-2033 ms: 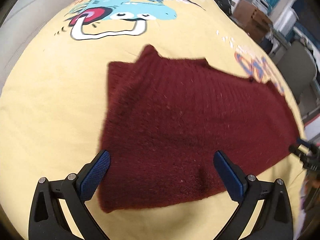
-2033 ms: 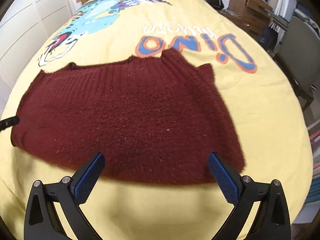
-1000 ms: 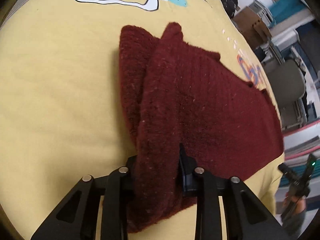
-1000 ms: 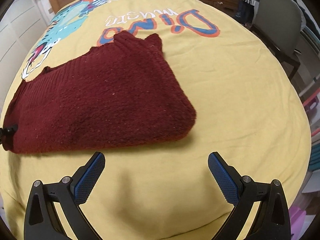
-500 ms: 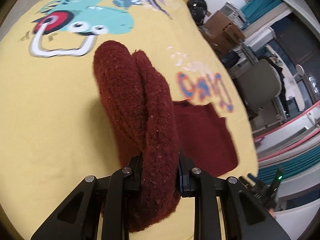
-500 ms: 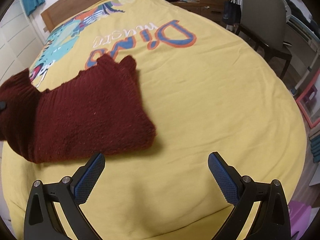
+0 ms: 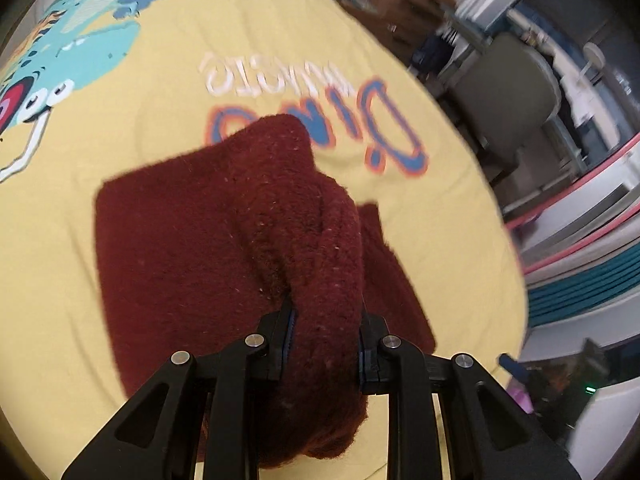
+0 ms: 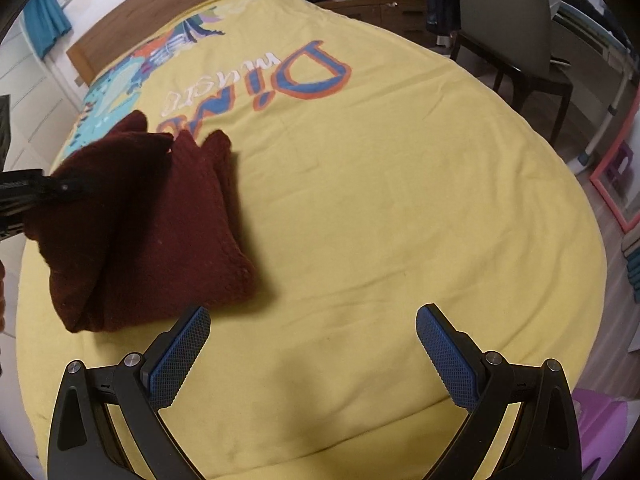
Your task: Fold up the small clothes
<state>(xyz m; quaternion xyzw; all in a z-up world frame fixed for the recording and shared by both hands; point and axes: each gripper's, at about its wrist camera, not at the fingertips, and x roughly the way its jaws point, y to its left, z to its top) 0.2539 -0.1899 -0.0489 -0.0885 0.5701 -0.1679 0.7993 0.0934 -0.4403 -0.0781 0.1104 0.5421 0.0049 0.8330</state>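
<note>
— Tongs first: what has each got?
— Left tongs (image 7: 325, 334) are clenched on a thick bunch of the maroon knitted sweater (image 7: 208, 240), carrying that end over the rest. Right tongs (image 8: 310, 354) gape wide, holding nothing, above bare bedspread (image 8: 400, 200).
— Where is the sweater?
— Near the bed's left edge, beside the "Dino" lettering (image 8: 280, 76).
— Which step?
— Mid-fold, I'd judge. Next, lay the lifted end flat on the lower layer and let go. Fuzzy, ribbed, bulky wool; it may spring open.

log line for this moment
step: folding | left gripper: shut on maroon knit | right gripper: open, empty | surface: yellow bedspread
</note>
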